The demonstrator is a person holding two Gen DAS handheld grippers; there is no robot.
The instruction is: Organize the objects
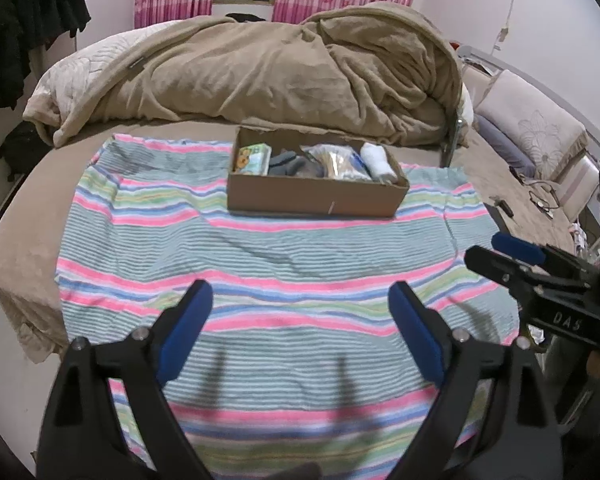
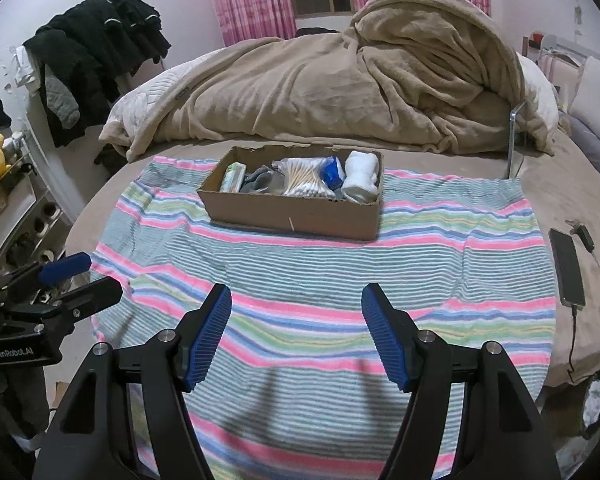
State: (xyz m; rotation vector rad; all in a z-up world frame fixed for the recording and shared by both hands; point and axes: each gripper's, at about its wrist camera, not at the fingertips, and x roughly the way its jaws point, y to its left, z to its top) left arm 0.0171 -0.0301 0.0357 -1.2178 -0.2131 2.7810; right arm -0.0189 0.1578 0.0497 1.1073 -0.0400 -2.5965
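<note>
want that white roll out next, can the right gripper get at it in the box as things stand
Probably yes. The right gripper is open and empty, the cardboard box has no lid, and the white roll lies exposed at its right end.

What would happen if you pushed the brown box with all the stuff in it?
The cardboard box would probably slide, not tip: it looks low and wide. It sits on the striped towel, which might wrinkle and drag along. Its contents look like light things, so it is likely easy to move.
</note>
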